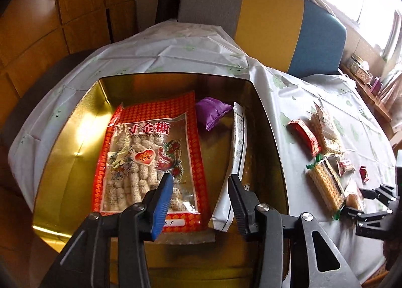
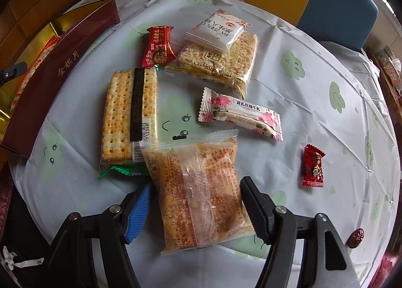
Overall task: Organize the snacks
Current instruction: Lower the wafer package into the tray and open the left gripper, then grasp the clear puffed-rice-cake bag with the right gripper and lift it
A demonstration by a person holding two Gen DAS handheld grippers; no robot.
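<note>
Your right tool (image 2: 196,208) sits nearest, its two fingers apart and straddling the clear bag of golden crumbly snack (image 2: 201,192) that lies flat on the tabletop (image 2: 314,86); the blue pad (image 2: 139,212) stands just beside the bag's left edge and the black pad (image 2: 253,210) at its right edge, and you cannot tell whether either one presses on the wrapper. Just beyond, on the left, lies the cracker pack (image 2: 130,114), with the red candy (image 2: 159,49) and the puffed-rice bar (image 2: 221,61) farther off, and a white pouch (image 2: 217,29) resting on that bar. A rose-printed nougat bar (image 2: 241,114) lies to the right of centre, and a small red sweet (image 2: 312,166) sits well apart at the right.

Your left tool (image 1: 201,187) hovers over the gold tin (image 1: 65,137), fingers apart and holding nothing. Inside the tin lie the big red sesame-stick bag (image 1: 148,152), a purple packet (image 1: 212,112) at the far side, and a long white sachet (image 1: 237,147) leaning along the right wall.
</note>
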